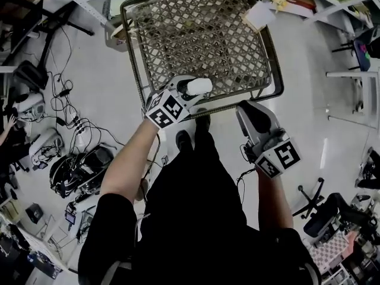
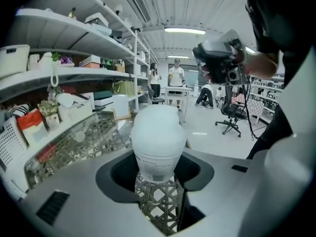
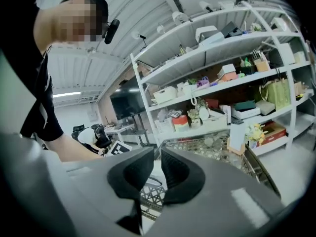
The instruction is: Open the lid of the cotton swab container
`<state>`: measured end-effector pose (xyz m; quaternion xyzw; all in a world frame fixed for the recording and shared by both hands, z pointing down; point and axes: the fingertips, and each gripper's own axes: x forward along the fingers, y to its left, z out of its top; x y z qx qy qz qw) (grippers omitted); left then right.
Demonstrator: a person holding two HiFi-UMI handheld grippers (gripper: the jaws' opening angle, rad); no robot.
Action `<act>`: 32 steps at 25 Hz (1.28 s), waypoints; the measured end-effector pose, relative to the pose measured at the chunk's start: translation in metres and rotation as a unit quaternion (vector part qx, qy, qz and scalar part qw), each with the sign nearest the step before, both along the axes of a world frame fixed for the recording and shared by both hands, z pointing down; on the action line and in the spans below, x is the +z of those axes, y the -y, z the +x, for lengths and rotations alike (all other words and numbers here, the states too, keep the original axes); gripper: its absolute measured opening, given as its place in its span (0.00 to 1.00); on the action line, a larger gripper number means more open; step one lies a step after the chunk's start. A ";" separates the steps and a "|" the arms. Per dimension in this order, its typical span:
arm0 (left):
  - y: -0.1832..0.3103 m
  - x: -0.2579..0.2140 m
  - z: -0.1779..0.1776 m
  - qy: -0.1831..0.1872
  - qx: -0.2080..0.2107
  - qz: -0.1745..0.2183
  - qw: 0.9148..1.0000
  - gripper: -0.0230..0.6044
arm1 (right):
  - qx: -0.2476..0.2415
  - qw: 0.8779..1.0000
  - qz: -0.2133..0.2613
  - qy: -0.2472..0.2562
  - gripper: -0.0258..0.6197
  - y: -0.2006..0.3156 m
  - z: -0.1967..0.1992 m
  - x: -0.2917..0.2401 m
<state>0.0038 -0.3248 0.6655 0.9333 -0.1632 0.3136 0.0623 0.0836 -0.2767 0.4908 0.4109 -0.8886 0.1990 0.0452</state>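
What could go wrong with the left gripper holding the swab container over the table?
1. The left gripper grips the container only near its base, so tugging the lid could tip it onto the table.
2. The right gripper is almost closed and would bump the lid unless opened first.

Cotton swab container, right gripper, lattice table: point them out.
cotton swab container [image 2: 157, 137]: left gripper view, on its frosted white body.
right gripper [image 3: 158, 157]: right gripper view, midway between its fingertips.
lattice table [image 1: 208, 40]: head view, on the bare woven top.
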 end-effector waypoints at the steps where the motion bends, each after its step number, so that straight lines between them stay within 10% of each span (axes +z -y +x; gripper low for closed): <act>1: -0.001 -0.012 -0.003 -0.001 -0.001 0.003 1.000 0.36 | 0.001 1.000 0.010 0.000 0.13 -0.001 -0.002 -0.008; 15: -0.065 -0.161 -0.025 0.000 0.049 0.011 0.999 0.36 | -0.115 0.989 0.089 0.000 0.34 -0.036 -0.053 -0.098; 32: -0.141 -0.244 0.020 0.008 0.125 -0.021 0.992 0.36 | -0.323 0.940 0.106 -0.028 0.47 -0.091 -0.077 -0.143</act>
